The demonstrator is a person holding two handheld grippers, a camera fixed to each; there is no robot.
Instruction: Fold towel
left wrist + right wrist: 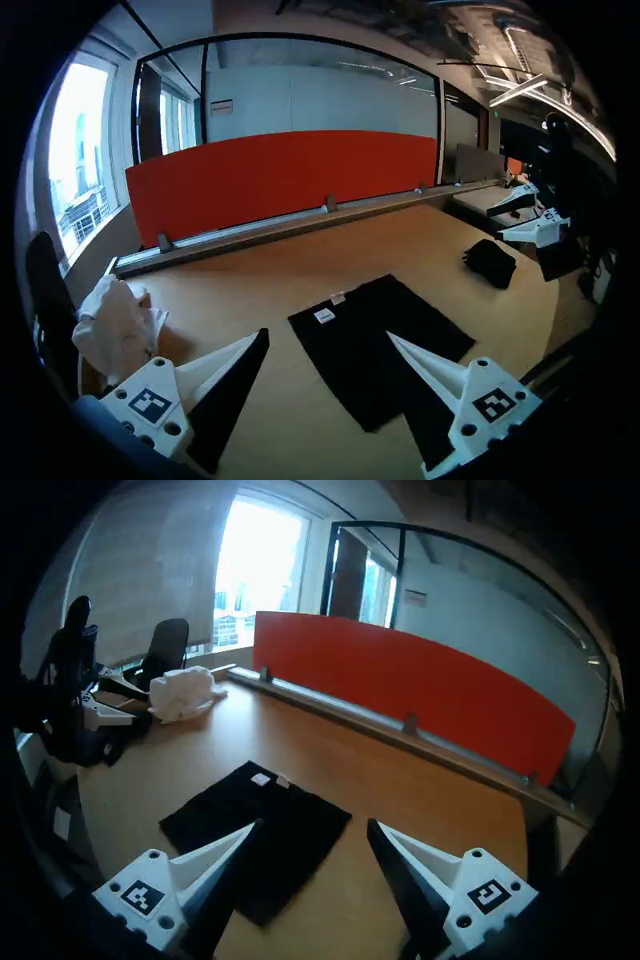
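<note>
Left gripper (326, 334): fingers spread wide with nothing between them, hanging above the desk and clear of the cloth.
Right gripper (314, 822): also spread and empty, raised over the desk.
Black towel (376, 320): lies flat on the wooden desk (280, 272), just ahead of and below the left gripper's tips, running under its right-hand finger. From the right gripper it sits ahead, toward the left-hand finger.
White tags (324, 315): two small ones at the towel's far edge (what is printed on them is too small to tell).
Folded black cloth (490, 262): well beyond the towel, off to the left gripper's right.
Crumpled white cloth (116, 324): heaped near the desk edge, to the left gripper's left.
Orange divider (280, 180): stands along the far side of the desk.
Step in hand: most likely the approach, with no fold begun and neither tool touching the towel.
Next move calls for: lowering each gripper to a separate corner on the same edge, pinching only the top layer, then carrying that edge over to the opposite one.
</note>
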